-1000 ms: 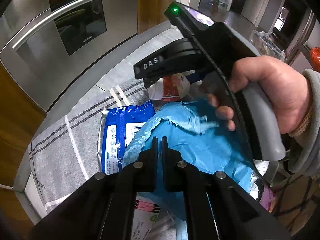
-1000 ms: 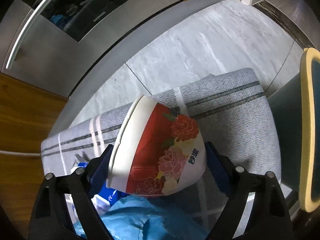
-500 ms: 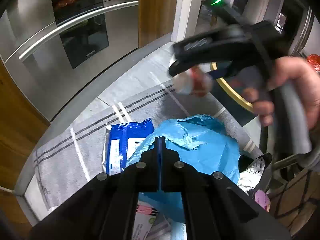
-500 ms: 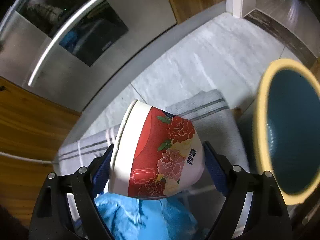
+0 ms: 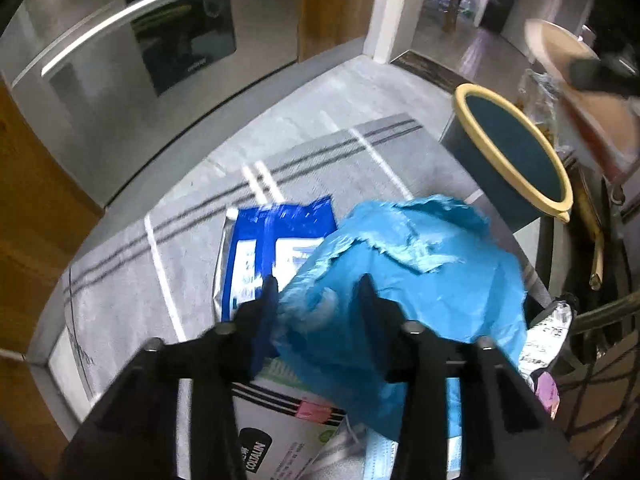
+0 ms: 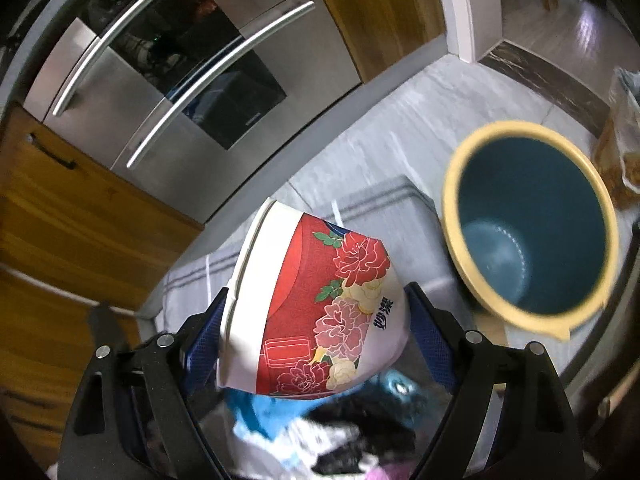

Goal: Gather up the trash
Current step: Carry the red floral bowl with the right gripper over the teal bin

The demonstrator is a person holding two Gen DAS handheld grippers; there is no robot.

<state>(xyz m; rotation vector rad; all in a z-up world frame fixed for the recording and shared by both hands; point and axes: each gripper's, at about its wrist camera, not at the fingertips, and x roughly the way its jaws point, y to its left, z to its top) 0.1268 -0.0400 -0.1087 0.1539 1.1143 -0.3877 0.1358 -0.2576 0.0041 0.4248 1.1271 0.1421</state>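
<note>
The right gripper point(image 6: 316, 320) has swung the red floral bowl point(image 6: 316, 308) up off the pile, and its 2 fingers clamp the bowl's sides, with the empty teal bin point(image 6: 528, 236) just right of them. Left gripper point(image 5: 316, 300) jaws are opening around crumpled blue plastic point(image 5: 404, 276); the bowl's inside is hidden.

A paper bowl point(image 6: 320, 304) printed red with peonies, white at rim and base, hangs tilted on its side, rim up-left, clamped at both sides above the floor. Beside it stands an upright teal bin point(image 6: 528, 236) with a cream rim, empty inside. A crumpled blue plastic bag point(image 5: 404, 280) lies on the grey striped mat point(image 5: 120, 280), overlapping a flat dark-blue pouch point(image 5: 276, 236).
</note>
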